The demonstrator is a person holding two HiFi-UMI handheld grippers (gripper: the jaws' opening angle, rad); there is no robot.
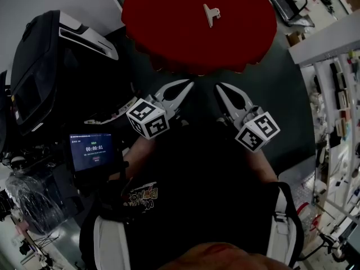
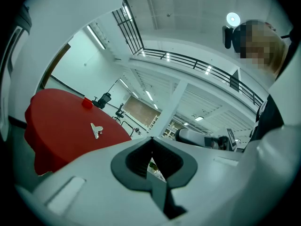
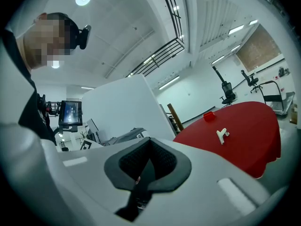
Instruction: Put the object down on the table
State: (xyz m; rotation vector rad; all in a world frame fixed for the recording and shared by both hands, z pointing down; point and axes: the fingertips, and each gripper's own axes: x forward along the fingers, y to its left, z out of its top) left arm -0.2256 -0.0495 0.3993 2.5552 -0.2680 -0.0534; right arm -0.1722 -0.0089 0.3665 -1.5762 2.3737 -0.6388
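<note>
Clip (image 1: 211, 14), small and silver, lay flat near the middle of the round red table (image 1: 169, 32), with nothing touching it. Both claws were held close to the person, well apart from the clip. The left claw (image 1: 187, 84) was squeezed shut with nothing in it. The right claw (image 1: 220, 86) was shut and empty too. So I think the putting-down step was done, and the next move only needed the claws to keep clear. I counted one clip, one table, one little red box (image 2: 87, 103) and two claws.
</note>
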